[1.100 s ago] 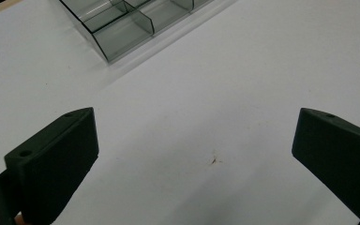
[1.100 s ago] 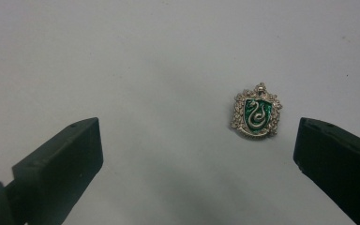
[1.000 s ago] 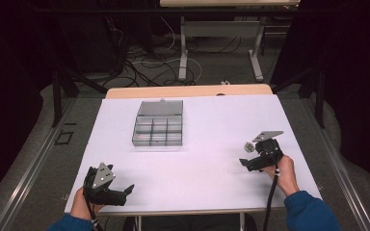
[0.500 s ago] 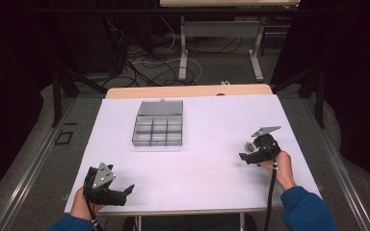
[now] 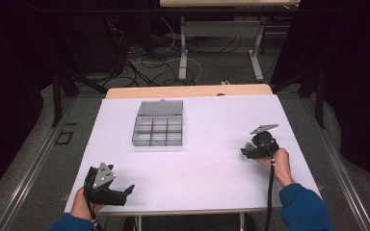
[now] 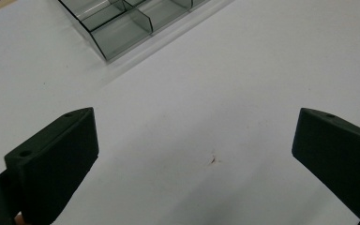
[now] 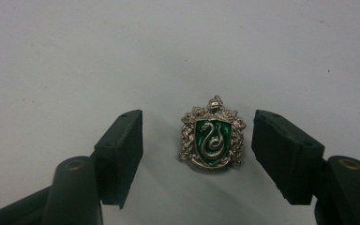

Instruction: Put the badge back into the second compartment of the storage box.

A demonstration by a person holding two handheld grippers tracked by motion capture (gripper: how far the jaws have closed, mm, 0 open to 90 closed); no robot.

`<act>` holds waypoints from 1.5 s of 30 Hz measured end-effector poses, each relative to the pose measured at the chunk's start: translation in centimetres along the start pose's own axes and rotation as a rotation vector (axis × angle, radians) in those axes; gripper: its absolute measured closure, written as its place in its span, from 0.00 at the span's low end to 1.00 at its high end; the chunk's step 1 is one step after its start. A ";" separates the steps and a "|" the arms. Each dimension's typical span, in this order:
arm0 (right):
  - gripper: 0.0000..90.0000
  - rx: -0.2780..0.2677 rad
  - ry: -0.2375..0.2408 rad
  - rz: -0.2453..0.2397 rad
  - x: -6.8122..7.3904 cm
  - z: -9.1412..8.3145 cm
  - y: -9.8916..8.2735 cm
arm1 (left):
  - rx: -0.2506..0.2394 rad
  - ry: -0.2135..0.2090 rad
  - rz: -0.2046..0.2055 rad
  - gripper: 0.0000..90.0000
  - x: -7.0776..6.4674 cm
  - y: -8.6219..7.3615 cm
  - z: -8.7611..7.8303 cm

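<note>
White table (image 5: 202,125) with one clear compartment box (image 5: 158,123) near its far edge. Two grippers: left gripper (image 6: 194,154) wide open over bare tabletop; right gripper (image 7: 197,150) open, jaws flanking one green snake-crest pin (image 7: 212,138) lying flat, untouched

the person wore blue long sleeves (image 5: 302,209) on both arms. each hand carried black two-jaw tongs: the left tongs (image 5: 107,185) and the right tongs (image 5: 259,144) each bore a grey three-cornered plate on top. a black cable (image 5: 270,197) trailed from the right one. the jaws were blocky black pads with small screw holes, on rounded arms with brassy pins.
</note>
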State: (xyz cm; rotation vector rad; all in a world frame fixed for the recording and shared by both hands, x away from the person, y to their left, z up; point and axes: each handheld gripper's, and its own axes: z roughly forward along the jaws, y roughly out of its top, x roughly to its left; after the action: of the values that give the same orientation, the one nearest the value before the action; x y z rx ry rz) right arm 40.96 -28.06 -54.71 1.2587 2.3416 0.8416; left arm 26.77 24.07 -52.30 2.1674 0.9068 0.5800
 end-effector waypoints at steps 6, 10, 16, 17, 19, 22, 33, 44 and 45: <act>0.46 -0.006 -0.011 0.014 -0.3 0.1 -0.1 | 0.001 -0.001 0.002 0.01 0.0 0.0 0.0; 0.51 -0.011 -0.001 0.032 -0.6 0.4 -0.3 | 0.000 -0.001 0.004 0.01 0.0 0.0 0.0; 0.59 -0.017 0.000 0.049 -0.6 0.3 -0.3 | 0.000 -0.001 0.005 0.01 0.0 0.0 0.0; 0.62 -0.015 0.001 0.050 -0.7 0.3 -0.3 | 0.002 -0.001 0.004 0.01 0.0 0.0 0.0; 0.63 -0.013 -0.007 0.069 -0.6 0.2 -0.4 | 0.001 0.000 0.001 0.01 0.0 0.0 0.0; 0.63 -0.014 -0.008 0.056 -0.7 0.3 -0.3 | 0.003 0.000 0.004 0.01 0.0 0.0 0.0; 0.64 -0.025 -0.010 0.074 -0.6 0.2 -0.4 | 0.001 0.000 0.002 0.01 0.0 0.0 0.0; 0.64 -0.032 -0.020 0.062 -0.7 0.0 -0.5 | 0.001 0.000 0.002 0.01 0.0 0.0 -0.1; 0.64 -0.035 -0.026 0.067 -0.6 -0.2 -0.4 | 0.001 0.000 0.002 0.01 0.0 0.0 -0.1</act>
State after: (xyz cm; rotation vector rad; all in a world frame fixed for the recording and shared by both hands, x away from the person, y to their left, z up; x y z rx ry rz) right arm 40.90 -28.78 -54.82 1.3321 2.2658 0.8781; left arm 26.72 24.10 -52.26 2.1697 0.9048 0.5808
